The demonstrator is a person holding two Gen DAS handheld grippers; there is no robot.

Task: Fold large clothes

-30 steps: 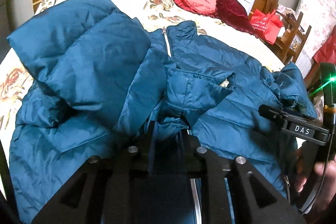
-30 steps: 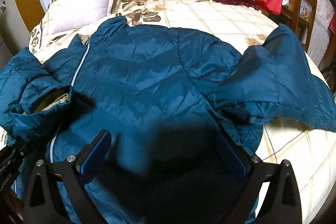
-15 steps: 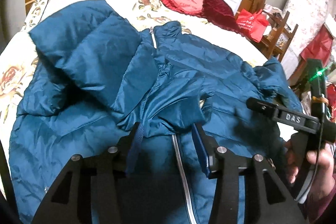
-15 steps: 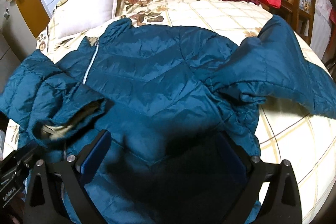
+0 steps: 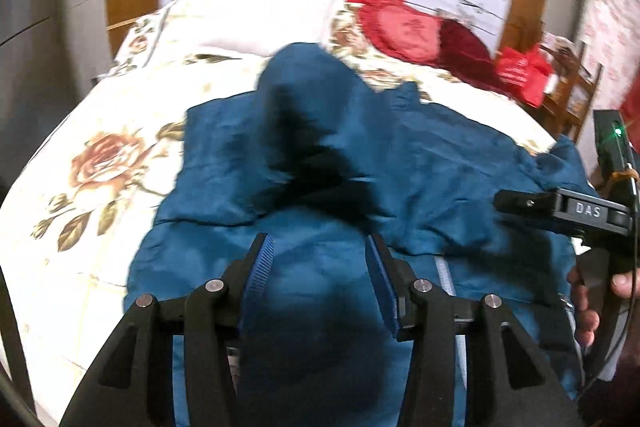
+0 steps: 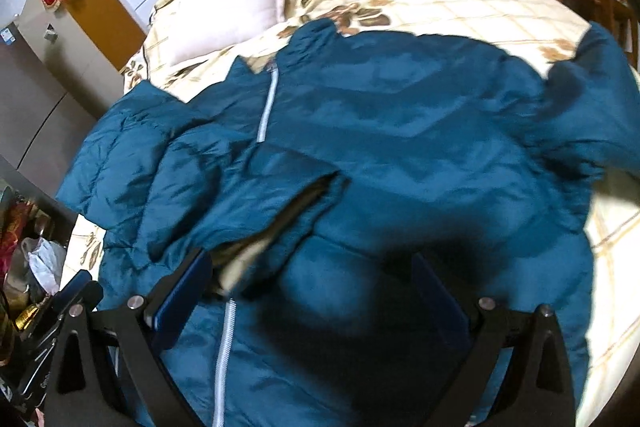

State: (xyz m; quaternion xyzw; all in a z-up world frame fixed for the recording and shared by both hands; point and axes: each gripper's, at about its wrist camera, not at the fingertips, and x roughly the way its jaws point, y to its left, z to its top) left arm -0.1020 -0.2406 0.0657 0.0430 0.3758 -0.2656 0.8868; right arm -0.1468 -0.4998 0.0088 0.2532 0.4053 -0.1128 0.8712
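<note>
Teal quilted puffer jacket lay front-up across the floral cream bedspread, white zipper closed, one sleeve folded over the chest. Left gripper hovered above the hem, jaws apart, empty. Right gripper hovered wide, empty.

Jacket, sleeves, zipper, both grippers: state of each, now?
Jacket: flat on bed, front up.
Near sleeve: folded across the front.
Far sleeve: still spread out.
Zipper: closed.
Left gripper: open, empty.
Right gripper: open, empty.
</note>
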